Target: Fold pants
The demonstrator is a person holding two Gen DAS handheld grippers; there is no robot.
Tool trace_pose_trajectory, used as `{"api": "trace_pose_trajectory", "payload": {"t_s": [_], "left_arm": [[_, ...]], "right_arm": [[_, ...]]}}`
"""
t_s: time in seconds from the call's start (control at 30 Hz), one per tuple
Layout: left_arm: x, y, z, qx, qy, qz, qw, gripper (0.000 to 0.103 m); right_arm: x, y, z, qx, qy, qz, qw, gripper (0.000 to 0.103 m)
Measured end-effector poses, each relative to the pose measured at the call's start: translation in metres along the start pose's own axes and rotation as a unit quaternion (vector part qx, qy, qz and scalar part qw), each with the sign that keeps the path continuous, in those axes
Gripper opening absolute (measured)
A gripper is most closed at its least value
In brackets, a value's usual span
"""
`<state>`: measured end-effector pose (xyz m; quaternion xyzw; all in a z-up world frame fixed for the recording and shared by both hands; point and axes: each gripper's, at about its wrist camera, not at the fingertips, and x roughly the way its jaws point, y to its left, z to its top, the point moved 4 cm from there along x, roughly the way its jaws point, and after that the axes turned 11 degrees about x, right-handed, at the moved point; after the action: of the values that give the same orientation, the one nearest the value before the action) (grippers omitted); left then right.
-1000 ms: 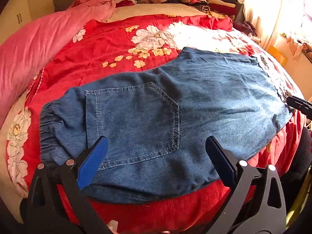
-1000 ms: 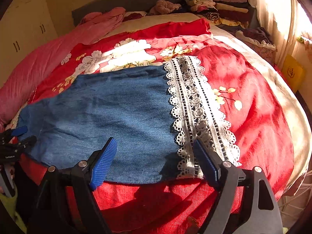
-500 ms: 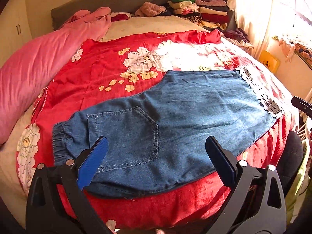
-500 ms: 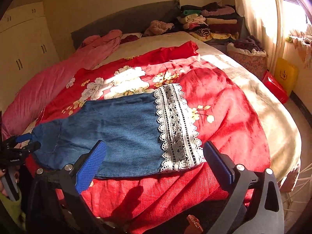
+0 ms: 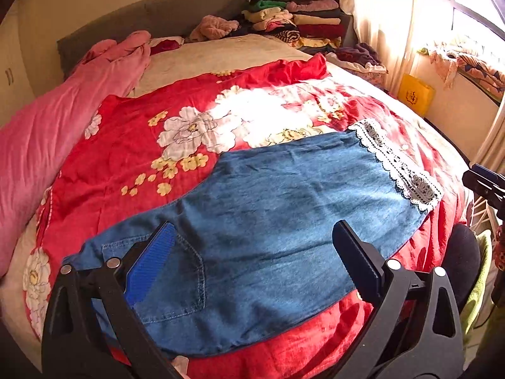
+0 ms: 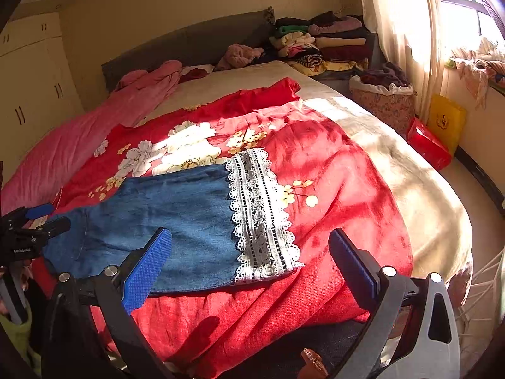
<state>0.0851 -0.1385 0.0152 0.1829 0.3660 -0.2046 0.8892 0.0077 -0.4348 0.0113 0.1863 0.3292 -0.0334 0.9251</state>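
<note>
Pants: blue denim pants (image 5: 284,221) lie flat on the red floral quilt (image 5: 132,145) near the front edge of the bed (image 6: 394,164); already doubled lengthwise by the look of it, one leg over the other.
Orientation: elastic waistband to the left, back pocket (image 5: 176,284) facing up, lace hem (image 6: 258,214) to the right.
Handling (judged): soft, light denim, limp rather than stiff; should drape and sag from any single pinch, so a two-point hold looks wiser. Not slippery, not fragile, though the open lace could snag on a fingertip.
Where to grip (judged): waistband end for one hand, denim just inside the lace band for the other; take both layers at the near edge, where the cloth meets the quilt.
Left gripper (image 5: 252,252): jaws well apart, nothing between them; hangs above the pocket and seat, clear of the cloth.
Right gripper (image 6: 249,259): jaws spread wide, empty; hangs above the hem end, the lace band showing between its fingers, no contact visible.
Cross-check: each gripper shows at the edge of the other's view, one at each end of the pants.
Surroundings: pink duvet (image 5: 63,120) along the left, folded clothes stack (image 6: 325,44) at the headboard, well apart from the work.
</note>
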Motion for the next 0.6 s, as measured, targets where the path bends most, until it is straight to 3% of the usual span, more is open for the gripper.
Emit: {"api": "trace_pose_trajectory", "payload": {"t_s": [0.23,0.6], "left_arm": [[0.038,-0.027,0.037,0.033,0.006,-0.027,0.9990,0.094],[0.103,-0.066,0.081,0.081,0.025,-0.057,0.9948,0.094]], "right_arm": [[0.008,-0.008,-0.004,0.008,0.004,-0.016,1.000,0.098],[0.052,-0.006,-0.015,-0.004,0.044,-0.039,0.998,0.099]]}}
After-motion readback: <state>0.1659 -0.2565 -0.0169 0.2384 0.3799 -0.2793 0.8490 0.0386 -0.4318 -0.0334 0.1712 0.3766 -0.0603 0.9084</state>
